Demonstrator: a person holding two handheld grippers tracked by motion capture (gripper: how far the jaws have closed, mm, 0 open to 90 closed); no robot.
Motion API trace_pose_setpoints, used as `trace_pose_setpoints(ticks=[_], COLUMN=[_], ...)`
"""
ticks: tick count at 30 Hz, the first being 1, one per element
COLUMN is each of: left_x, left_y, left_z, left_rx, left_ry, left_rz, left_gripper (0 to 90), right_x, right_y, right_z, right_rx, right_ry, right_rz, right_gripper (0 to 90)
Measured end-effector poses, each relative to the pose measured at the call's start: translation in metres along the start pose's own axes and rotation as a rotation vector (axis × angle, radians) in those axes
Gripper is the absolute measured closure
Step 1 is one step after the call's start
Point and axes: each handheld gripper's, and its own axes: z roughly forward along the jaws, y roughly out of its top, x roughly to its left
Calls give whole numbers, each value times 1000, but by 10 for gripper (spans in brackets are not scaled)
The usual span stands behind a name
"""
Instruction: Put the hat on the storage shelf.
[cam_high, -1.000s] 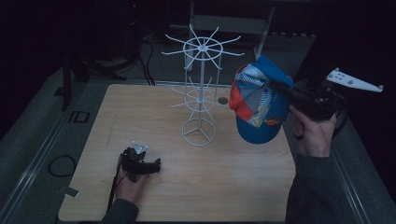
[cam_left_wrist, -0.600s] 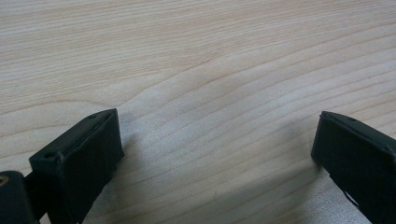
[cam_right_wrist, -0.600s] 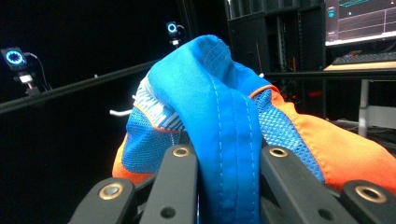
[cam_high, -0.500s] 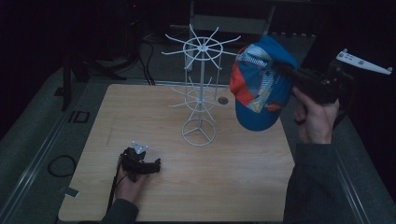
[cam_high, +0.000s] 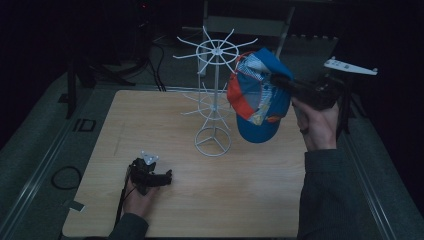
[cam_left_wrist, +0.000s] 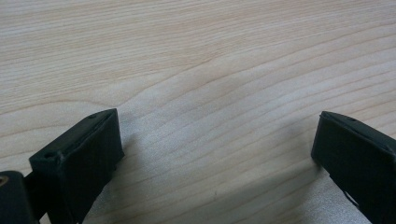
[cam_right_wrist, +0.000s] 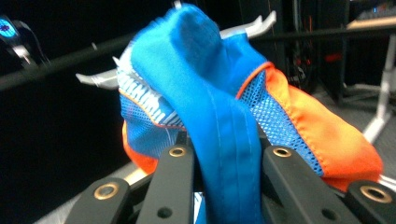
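A blue and orange cap (cam_high: 257, 102) hangs in the air, pinched at its crown by my right gripper (cam_high: 278, 81). It is right of the white wire rack (cam_high: 214, 95), close to the ends of the top ring's arms. In the right gripper view the blue cap fabric (cam_right_wrist: 219, 116) sits between the shut jaws, with a white rack arm (cam_right_wrist: 100, 78) just behind. My left gripper (cam_high: 167, 176) rests on the wooden table (cam_high: 250, 190) at the front left, open, with bare wood (cam_left_wrist: 210, 121) between its jaws.
The rack's round wire base (cam_high: 213, 141) stands near the table's middle. Dark floor, cables (cam_high: 62, 176) and a chair frame (cam_high: 247, 22) surround the table. The person's right sleeve (cam_high: 325, 200) comes in along the table's right edge.
My right gripper has lifted the cap higher and carried it left toward the rack's top ring. The left gripper has stayed put on the table.
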Motion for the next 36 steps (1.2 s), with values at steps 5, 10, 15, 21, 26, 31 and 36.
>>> trace_pose_setpoints(ticks=[5, 10, 15, 21, 26, 31, 36], left_x=[0, 0, 0, 0, 0, 0, 0], left_y=[0, 0, 0, 0, 0, 0, 0], left_z=[0, 0, 0, 0, 0, 0, 0], left_rx=[-2, -1, -1, -2, -2, 0, -1], left_ry=[0, -1, -1, -1, -1, -1, -1], left_rz=[-2, -2, -1, -2, -2, -1, -1], left_gripper=[23, 23, 23, 23, 22, 23, 23], right_x=[-4, -4, 0, 6, 7, 4, 0], right_y=[-13, -21, -23, -27, -34, -40, -45], right_z=[10, 16, 17, 18, 20, 20, 19], right_rx=[91, 152, 172, 215, 252, 275, 289], right_ry=[-54, -104, -153, -220, -270, -291, -298], right_rz=[-24, -58, -102, -159, -188, -192, -178], right_gripper=[777, 694, 519, 332, 232, 191, 179])
